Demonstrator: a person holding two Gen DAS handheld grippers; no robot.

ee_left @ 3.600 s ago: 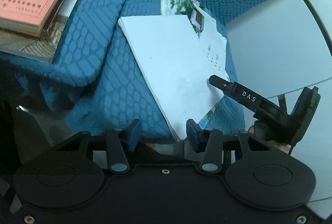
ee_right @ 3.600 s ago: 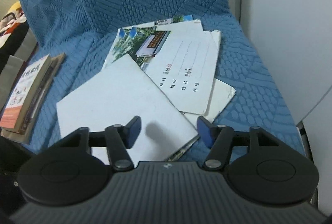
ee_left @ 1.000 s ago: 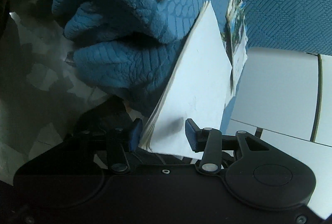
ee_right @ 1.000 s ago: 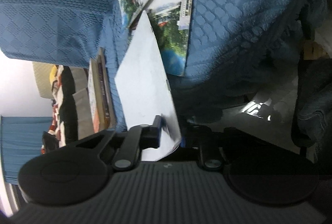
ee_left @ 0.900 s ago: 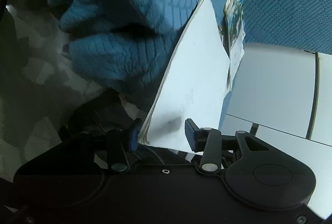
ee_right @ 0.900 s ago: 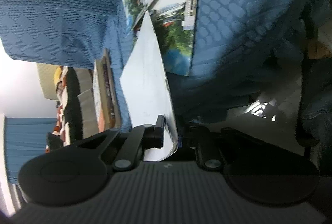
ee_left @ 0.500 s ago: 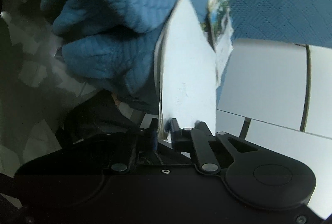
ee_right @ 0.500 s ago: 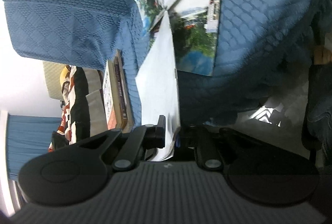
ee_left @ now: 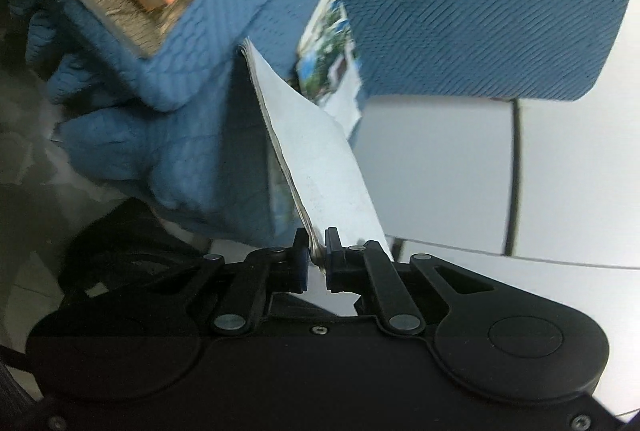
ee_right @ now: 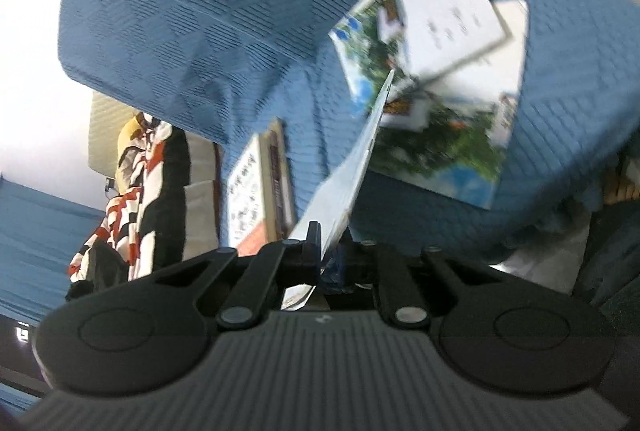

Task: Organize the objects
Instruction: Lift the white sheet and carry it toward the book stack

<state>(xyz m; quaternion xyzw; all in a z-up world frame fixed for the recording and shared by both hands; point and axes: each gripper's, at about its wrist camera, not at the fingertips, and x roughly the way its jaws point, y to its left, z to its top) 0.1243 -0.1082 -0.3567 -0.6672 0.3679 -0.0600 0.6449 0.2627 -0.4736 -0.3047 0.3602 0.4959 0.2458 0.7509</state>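
Notebook (ee_left: 320, 167), clamped by both the left gripper (ee_left: 316, 259) and right gripper (ee_right: 328, 251), may tear if they diverge, or snag the booklets (ee_right: 436, 103) at one o'clock.

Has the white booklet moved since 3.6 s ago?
Yes. The white booklet lay flat on the blue cover; now it is lifted on edge above it, clamped by both grippers.

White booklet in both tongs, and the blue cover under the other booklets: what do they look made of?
White booklet: paper, apparently matte. Thin stacked page edges show along its side, and it bows slightly between the left tongs and right tongs. Blue cover: textile, probably quilted or knitted. It has raised diamond and rib patterns and bunches in soft folds.
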